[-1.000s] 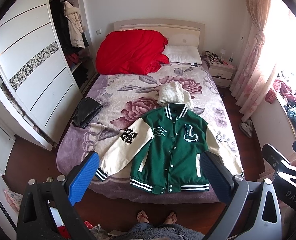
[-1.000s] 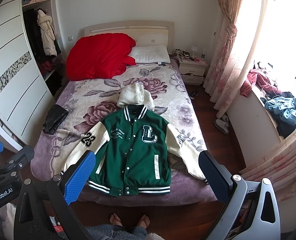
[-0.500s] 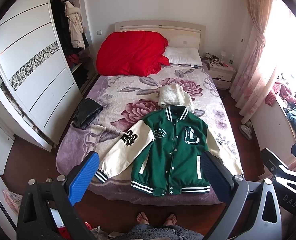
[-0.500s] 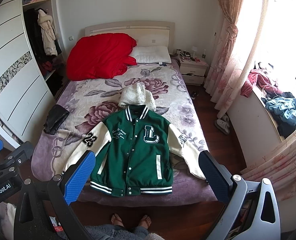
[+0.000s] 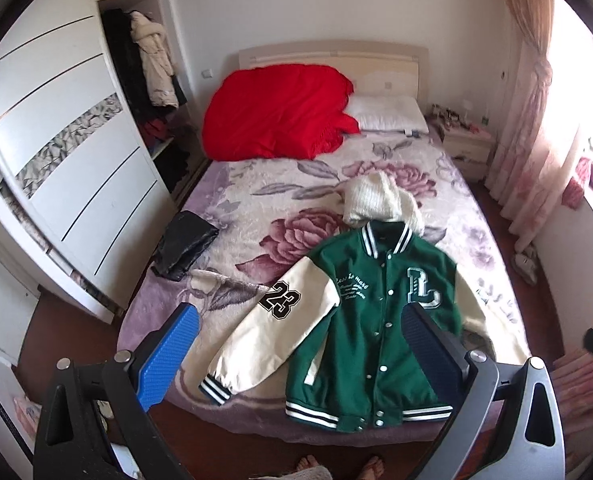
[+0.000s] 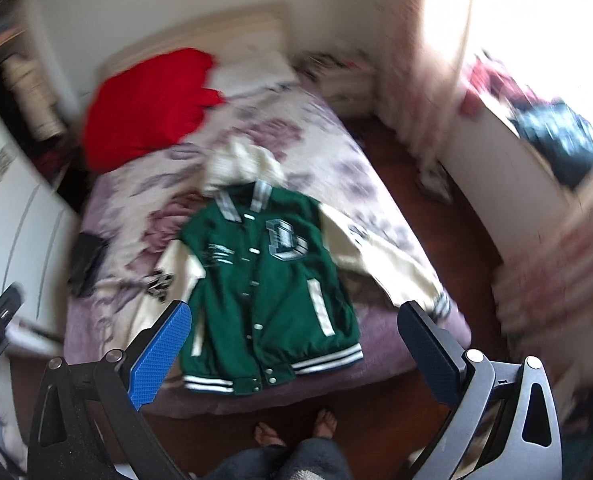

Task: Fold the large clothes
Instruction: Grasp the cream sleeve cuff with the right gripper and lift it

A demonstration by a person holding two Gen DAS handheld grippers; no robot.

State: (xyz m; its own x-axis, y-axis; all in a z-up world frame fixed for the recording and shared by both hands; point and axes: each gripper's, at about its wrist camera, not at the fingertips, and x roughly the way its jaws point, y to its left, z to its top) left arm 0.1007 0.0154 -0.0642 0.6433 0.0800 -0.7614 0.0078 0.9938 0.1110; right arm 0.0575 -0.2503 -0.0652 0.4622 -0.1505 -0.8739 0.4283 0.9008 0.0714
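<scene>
Here, in the left wrist view, one green varsity jacket (image 5: 372, 320) with two cream sleeves lies flat, front up, at the foot of the bed (image 5: 288, 208); one white knit garment (image 5: 376, 200) touches its striped collar, one black folded item (image 5: 184, 244) lies well left of the jacket, and one red quilt (image 5: 280, 112) sits far beyond it. The left gripper (image 5: 296, 344) hovers above with jaws wide apart, empty, the jacket showing between them. In the blurred right wrist view, the same jacket (image 6: 268, 280) lies between the spread, empty jaws of the right gripper (image 6: 294, 342), whose pads are ribbed and blue.
</scene>
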